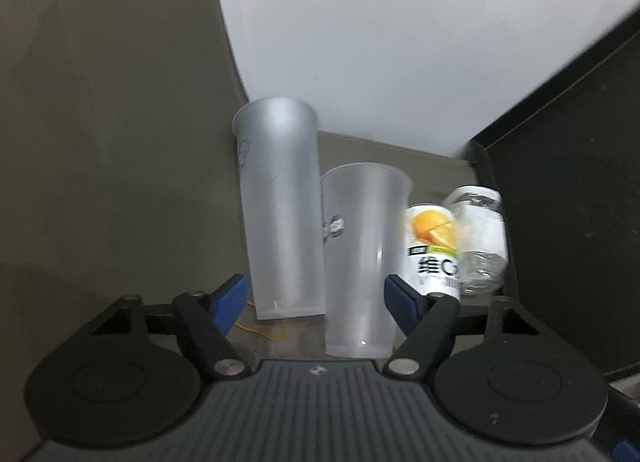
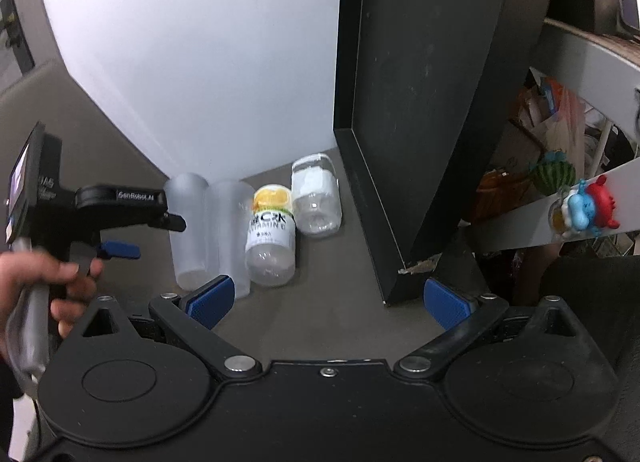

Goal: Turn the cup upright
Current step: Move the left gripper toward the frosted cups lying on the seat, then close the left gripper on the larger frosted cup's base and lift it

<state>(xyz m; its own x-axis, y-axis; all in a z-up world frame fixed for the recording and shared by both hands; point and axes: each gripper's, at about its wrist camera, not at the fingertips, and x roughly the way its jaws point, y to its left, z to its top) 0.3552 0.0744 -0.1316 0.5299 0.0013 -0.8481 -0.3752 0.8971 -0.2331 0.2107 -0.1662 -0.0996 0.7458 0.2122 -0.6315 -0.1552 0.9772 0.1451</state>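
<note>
Two frosted plastic cups stand upright, rims up, on the grey surface. In the left wrist view the taller cup (image 1: 280, 205) is on the left and the shorter cup (image 1: 364, 258) is right of it, nearer to me. My left gripper (image 1: 316, 298) is open and empty, its blue pads either side of the cups' bases without touching them. In the right wrist view the cups (image 2: 188, 229) (image 2: 230, 234) stand side by side, and the left gripper (image 2: 120, 248) shows at the left in a hand. My right gripper (image 2: 328, 302) is open and empty, back from the cups.
A bottle with an orange label (image 1: 434, 250) (image 2: 270, 234) and a clear bottle with a white label (image 1: 480, 238) (image 2: 316, 197) sit right of the cups. A black panel (image 2: 400, 121) rises at the right. A white wall (image 1: 380, 41) stands behind. A yellow rubber band (image 1: 264, 332) lies by the taller cup.
</note>
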